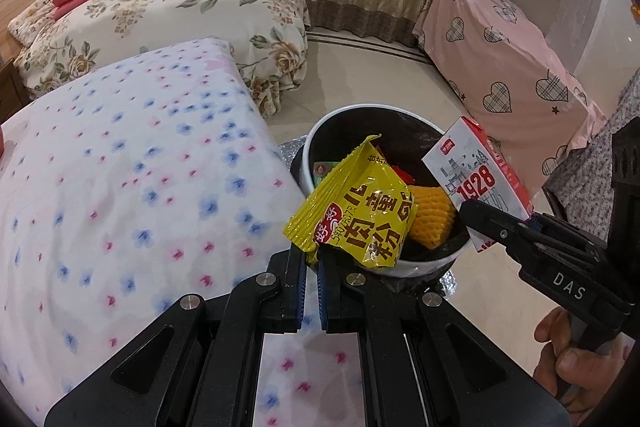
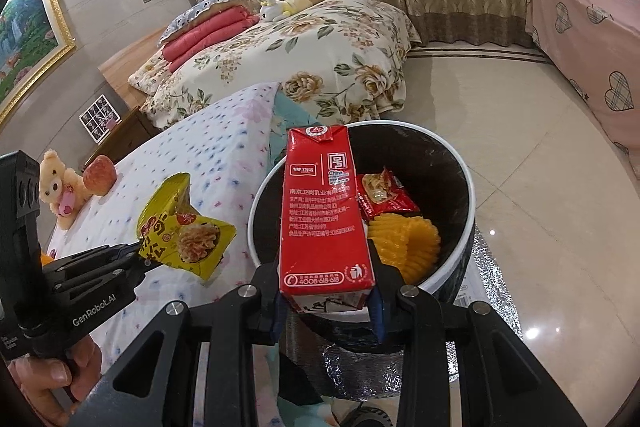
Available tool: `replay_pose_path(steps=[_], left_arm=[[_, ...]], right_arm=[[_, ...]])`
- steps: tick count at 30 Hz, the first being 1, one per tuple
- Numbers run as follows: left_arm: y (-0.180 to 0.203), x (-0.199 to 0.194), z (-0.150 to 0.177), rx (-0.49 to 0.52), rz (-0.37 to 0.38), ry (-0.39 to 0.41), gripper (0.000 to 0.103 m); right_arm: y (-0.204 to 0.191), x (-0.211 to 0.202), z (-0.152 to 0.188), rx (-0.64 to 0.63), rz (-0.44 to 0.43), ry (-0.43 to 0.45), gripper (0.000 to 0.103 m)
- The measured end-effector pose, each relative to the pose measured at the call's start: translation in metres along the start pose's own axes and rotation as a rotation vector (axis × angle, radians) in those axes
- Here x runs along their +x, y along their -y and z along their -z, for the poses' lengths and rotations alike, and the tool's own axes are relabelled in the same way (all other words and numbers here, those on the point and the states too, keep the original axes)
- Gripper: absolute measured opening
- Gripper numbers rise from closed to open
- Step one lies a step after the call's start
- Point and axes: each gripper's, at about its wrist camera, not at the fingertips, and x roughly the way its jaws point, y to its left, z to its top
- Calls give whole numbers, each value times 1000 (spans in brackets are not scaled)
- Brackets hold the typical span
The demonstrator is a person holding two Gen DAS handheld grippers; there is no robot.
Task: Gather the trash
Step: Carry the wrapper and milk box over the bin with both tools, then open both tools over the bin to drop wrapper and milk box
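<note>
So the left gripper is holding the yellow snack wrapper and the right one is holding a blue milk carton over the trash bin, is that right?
Not quite: the carton in the right gripper is red, with a white face, not blue, as the right wrist view shows. The rest holds: the left gripper pinches the yellow snack wrapper by the trash bin.

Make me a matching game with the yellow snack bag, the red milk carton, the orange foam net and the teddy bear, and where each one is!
Things:
1. yellow snack bag
2. red milk carton
3. orange foam net
4. teddy bear

Places:
A. lying inside the trash bin
B. sitting on the bed with the flowery sheet
C. pinched in the left gripper
D. clamped in the right gripper

Pairs: 1-C, 2-D, 3-A, 4-B
</note>
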Motion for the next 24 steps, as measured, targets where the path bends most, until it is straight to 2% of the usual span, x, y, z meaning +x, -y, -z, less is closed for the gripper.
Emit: replay_pose_path(steps=[24], left_arm=[[27,23,-18,37,-12,-10,4]], right_arm=[[18,1,-11,-4,18,-2,32]])
